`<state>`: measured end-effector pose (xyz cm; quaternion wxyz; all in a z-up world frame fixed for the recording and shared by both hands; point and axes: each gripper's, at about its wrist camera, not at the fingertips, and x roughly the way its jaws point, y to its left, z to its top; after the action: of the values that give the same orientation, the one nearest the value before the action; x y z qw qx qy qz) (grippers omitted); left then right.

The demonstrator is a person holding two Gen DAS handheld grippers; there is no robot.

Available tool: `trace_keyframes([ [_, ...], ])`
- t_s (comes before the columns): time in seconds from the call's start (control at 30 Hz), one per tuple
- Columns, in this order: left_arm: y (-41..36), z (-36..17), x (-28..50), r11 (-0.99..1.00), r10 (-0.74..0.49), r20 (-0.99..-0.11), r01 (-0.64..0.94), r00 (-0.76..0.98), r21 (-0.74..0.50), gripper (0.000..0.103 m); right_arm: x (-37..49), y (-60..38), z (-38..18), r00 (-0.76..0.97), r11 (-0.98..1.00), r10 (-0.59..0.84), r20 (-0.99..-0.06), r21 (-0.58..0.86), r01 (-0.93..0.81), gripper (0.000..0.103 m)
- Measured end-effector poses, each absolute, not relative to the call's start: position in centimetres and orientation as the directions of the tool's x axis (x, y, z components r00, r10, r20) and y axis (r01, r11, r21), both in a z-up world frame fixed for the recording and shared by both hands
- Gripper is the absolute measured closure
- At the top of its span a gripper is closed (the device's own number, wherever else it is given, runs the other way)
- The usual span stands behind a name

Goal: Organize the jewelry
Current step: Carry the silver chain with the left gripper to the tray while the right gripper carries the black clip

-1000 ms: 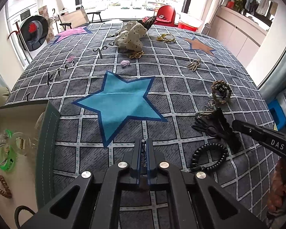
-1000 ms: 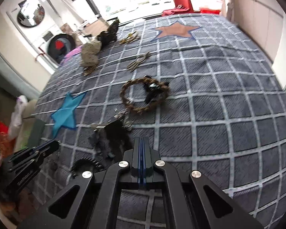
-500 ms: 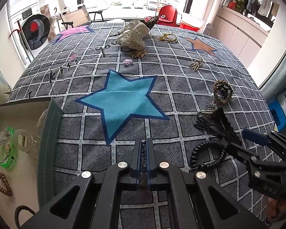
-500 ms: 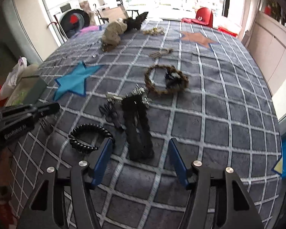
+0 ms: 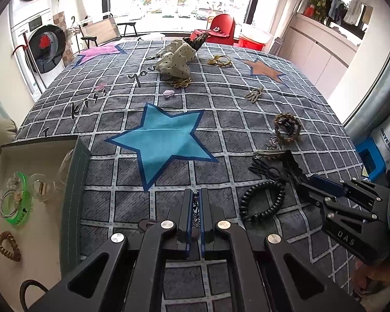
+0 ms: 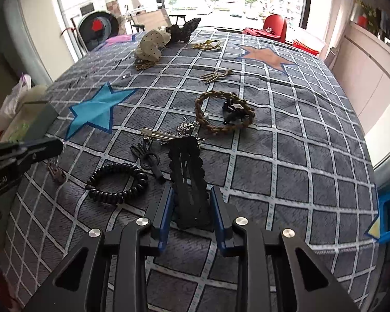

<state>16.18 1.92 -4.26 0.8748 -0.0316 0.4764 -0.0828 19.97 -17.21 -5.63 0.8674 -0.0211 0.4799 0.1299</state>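
- Left wrist view: the left claw (image 5: 196, 208) is clamped shut on a thin chain (image 5: 195, 205), which shows as a dark beaded strand pinched between the blue pads. My guess is it is held there, ready to go into the tray.
- The tray (image 5: 74, 182) sits just left of this claw, its near wall close by, already holding a green bangle (image 5: 22, 202) and a brown coil tie (image 5: 7, 244); that makes it the likely sorting place.
- Right of the claw lie a black coil tie (image 5: 262, 201) and, beyond it, the black clip (image 5: 293, 167), with the right claw (image 5: 303, 182) reaching onto that clip from the right edge.
- Right wrist view: the right claw (image 6: 191, 208) straddles the near end of the black clip (image 6: 188, 171); its jaws have just been narrowing, yet a sliver of gap shows either side, so the pads do not seem to press yet.
- The clip lies lengthwise along the fingers, which suits a pinch across its narrow width.
- Left of this claw is the coil tie (image 6: 117, 182); ahead, past the clip, a braided ring (image 6: 225, 114) waits, well apart from the tray.
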Motion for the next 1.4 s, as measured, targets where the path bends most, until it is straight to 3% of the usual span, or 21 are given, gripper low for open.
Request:
trace_keyframes([
  [0.53, 1.5, -2.0, 10.9, 0.972, -0.23, -0.798, 0.164, 0.557, -0.166, 0.097, 15.0, -20.8, -3.8, 0.538, 0.95, 0.31, -0.784, 0.271, -0.153, 0.072],
  [1.4, 7.9, 0.8, 2.4, 0.975, -0.22, -0.743, 0.11, 0.633, -0.195, 0.097, 9.5, -16.3, 1.0, 0.581, 0.926, 0.376, -0.722, 0.294, -0.236, 0.072],
])
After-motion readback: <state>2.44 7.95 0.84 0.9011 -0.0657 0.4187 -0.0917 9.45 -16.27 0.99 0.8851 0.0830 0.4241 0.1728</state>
